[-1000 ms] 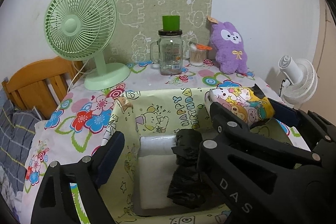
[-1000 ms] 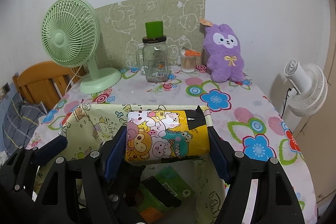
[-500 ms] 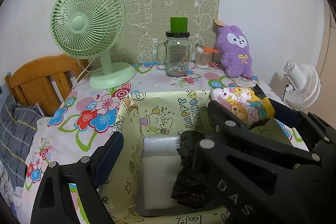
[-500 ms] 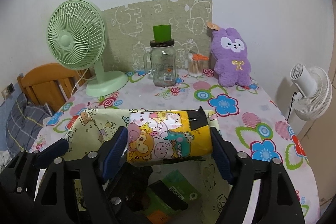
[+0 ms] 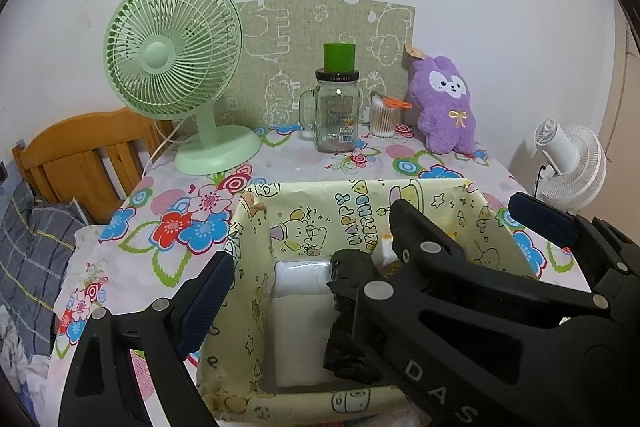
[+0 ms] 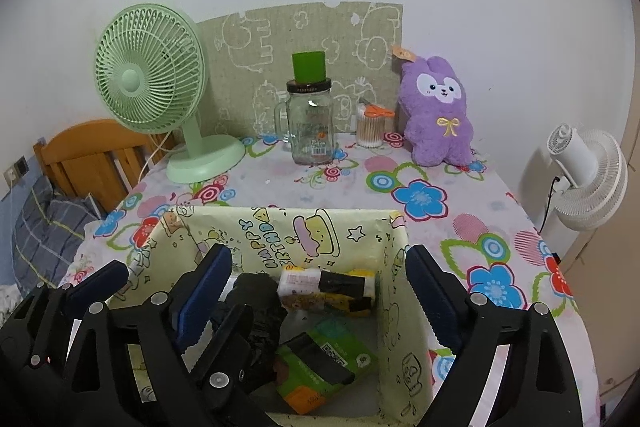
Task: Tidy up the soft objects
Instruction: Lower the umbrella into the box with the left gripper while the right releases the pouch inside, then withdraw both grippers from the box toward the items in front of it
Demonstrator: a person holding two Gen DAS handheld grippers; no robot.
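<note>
— Our right gripper [image 6: 320,291] hangs over the box [image 6: 280,227] with its jaws spread wide and nothing between them. Where do we see the cartoon pack?

— The cartoon pack [image 6: 328,291] lies on its side inside the box, against the far wall, just beyond the black bag [image 6: 256,303]. A green packet [image 6: 320,367] sits nearer to us on the box floor.

— And our left gripper [image 5: 304,239]?

— Also spread apart and holding nothing; its left finger is over the box's left wall. Most of what we see from that wrist on the right side is the other gripper's black frame crossing the view.

— What else is in the box from that side?

— A white pack [image 5: 298,319] fills the left part of the floor, with the black bag touching its right edge.

— And on the table [image 6: 460,195] behind?

— A green fan [image 6: 152,87] at the back left, a glass jar [image 6: 310,123] with a green cup on its lid in the middle, a tub of cotton swabs [image 6: 370,129] beside it, and a purple plush toy [image 6: 438,115] at the back right, leaning near the wall. A white fan [image 6: 588,183] stands off the table to the right.
</note>
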